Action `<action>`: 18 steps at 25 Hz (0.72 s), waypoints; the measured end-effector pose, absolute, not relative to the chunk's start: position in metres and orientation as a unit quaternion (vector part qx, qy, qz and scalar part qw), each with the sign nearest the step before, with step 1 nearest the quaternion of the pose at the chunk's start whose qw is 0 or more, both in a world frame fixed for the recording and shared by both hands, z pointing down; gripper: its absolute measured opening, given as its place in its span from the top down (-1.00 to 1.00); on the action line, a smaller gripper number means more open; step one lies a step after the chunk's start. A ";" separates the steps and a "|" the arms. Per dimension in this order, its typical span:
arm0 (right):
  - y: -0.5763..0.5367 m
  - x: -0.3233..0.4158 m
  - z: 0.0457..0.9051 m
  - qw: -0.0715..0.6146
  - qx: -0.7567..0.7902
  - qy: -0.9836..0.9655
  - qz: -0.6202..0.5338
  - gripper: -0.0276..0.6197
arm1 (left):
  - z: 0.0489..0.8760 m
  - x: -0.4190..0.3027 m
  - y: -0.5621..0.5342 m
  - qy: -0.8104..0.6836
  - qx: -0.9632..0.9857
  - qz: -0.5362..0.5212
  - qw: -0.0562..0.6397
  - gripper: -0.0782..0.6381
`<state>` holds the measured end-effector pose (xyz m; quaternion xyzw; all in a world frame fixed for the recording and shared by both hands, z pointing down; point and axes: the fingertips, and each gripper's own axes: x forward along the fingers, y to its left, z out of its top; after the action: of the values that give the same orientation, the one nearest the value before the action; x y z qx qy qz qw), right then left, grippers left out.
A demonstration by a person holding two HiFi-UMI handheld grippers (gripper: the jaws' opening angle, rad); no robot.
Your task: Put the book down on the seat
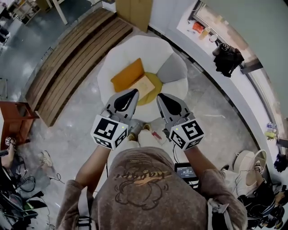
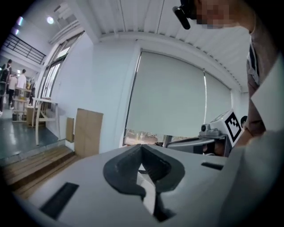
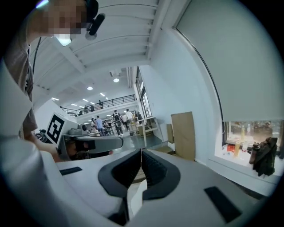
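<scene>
Both grippers shut and empty over the seat; book already down on it.

We note the left gripper point(image 1: 134, 92) and right gripper point(image 1: 160, 96) held side by side, tips toward the white seat point(image 1: 118, 57). In each gripper view the jaws meet tip to tip with nothing between them. The book point(image 1: 144, 86) lies flat on a yellow cushion point(image 1: 155, 82) in the middle of the seat, just beside an orange cushion point(image 1: 127, 75). Neither gripper touches it, though the left tip overlaps its near edge in the head view. A wooden bench point(image 1: 72, 63) runs to the left, and a cardboard sheet point(image 1: 135, 13) leans against the wall beyond the seat.
</scene>
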<state>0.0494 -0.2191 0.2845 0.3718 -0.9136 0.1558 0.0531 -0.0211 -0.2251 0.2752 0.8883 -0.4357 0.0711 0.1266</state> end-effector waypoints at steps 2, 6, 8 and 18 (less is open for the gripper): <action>-0.207 0.043 0.275 0.047 0.368 -0.918 0.140 0.85 | 0.267 -0.026 -0.211 -0.434 0.891 0.066 0.120 0.77; -0.169 0.027 0.259 0.039 0.354 -0.927 0.120 0.85 | 0.255 -0.036 -0.178 -0.422 0.898 0.058 0.114 0.77; -0.147 0.019 0.252 0.037 0.345 -0.931 0.118 0.85 | 0.247 -0.038 -0.159 -0.409 0.904 0.060 0.109 0.77; -0.100 0.016 0.210 0.016 0.318 -0.944 0.084 0.85 | 0.219 -0.032 -0.114 -0.370 0.922 0.063 0.097 0.77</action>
<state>0.0160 -0.0998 0.2096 0.3184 -0.9441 0.0844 0.0157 -0.0315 -0.1144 0.2194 0.9221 -0.3696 0.0626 0.0966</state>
